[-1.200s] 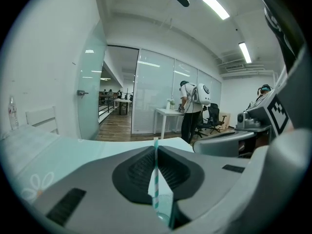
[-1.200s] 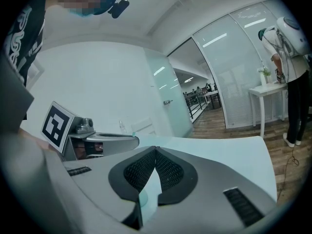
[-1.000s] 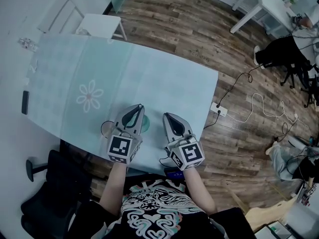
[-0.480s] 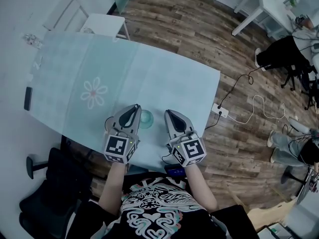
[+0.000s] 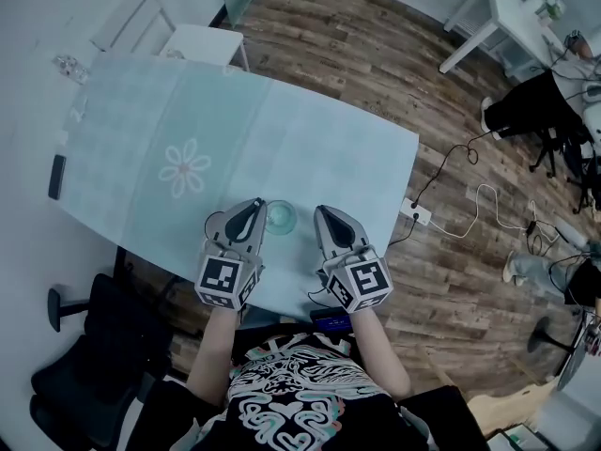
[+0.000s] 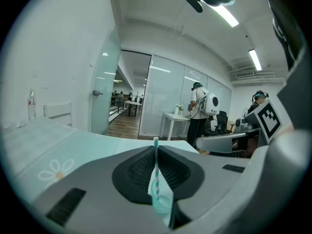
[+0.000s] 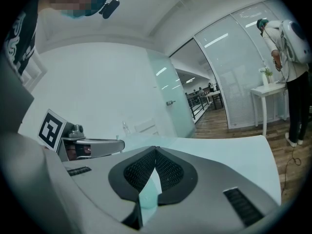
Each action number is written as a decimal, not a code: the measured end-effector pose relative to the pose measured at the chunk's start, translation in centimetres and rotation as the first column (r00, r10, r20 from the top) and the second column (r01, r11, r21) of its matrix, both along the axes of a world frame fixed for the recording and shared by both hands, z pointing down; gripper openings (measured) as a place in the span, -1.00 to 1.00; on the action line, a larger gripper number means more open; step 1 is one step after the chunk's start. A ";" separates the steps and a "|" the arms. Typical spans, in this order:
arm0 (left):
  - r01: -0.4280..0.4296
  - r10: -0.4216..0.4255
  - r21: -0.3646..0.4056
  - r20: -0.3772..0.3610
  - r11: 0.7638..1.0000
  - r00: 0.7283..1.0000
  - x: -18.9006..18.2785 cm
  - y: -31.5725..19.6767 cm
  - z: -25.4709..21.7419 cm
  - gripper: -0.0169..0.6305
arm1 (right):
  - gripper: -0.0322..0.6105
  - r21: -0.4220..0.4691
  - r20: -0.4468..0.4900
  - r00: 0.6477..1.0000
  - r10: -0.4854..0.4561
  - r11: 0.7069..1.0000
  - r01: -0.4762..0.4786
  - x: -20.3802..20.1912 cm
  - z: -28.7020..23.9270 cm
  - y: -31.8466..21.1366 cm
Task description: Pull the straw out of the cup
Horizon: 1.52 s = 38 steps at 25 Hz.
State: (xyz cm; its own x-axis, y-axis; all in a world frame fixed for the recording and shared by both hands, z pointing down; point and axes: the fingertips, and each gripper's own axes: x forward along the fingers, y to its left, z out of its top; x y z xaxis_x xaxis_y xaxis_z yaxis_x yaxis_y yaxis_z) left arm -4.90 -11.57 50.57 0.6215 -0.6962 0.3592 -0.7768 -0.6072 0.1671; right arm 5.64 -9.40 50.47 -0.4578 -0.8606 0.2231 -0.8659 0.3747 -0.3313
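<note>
A translucent green cup (image 5: 280,216) stands near the table's front edge, between my two grippers. My left gripper (image 5: 255,206) is just left of it, and the cup shows free of the jaws from above. In the left gripper view, that gripper (image 6: 156,147) is shut on a teal-and-white striped straw (image 6: 156,164) that rises upright past the tips. A pale green rounded shape shows in the gap below the straw. My right gripper (image 5: 325,213) rests just right of the cup. Seen in its own view, the right gripper (image 7: 156,150) is shut with its tips meeting and nothing between them.
The table (image 5: 319,148) has a pale cloth with a flower print (image 5: 188,167). A dark phone-like slab (image 5: 58,177) lies at its left edge. A white chair (image 5: 202,40) stands behind it and a black chair (image 5: 89,365) at the front left. A power strip (image 5: 418,214) with cables lies on the floor.
My left gripper has drawn left, away from the cup, which was partly under its jaws and now shows whole between the grippers. The right gripper has stayed put.
</note>
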 end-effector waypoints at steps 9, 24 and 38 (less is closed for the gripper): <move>0.007 -0.007 -0.005 -0.002 1.000 1.000 -0.5 0.7 0.0 -0.84 | -0.86 0.005 0.000 1.000 -0.003 1.000 0.003 -0.5 -0.4 0.7; 0.005 -0.005 0.001 0.004 1.000 1.000 -0.9 1.3 -0.4 -0.84 | -0.86 0.019 -0.004 1.000 0.025 0.999 -0.025 0.0 -1.1 1.1; 0.012 -0.012 0.014 -0.003 1.000 1.000 -1.2 1.2 -1.1 -0.84 | -0.86 0.025 -0.004 0.999 0.033 0.999 -0.033 0.0 -1.4 1.2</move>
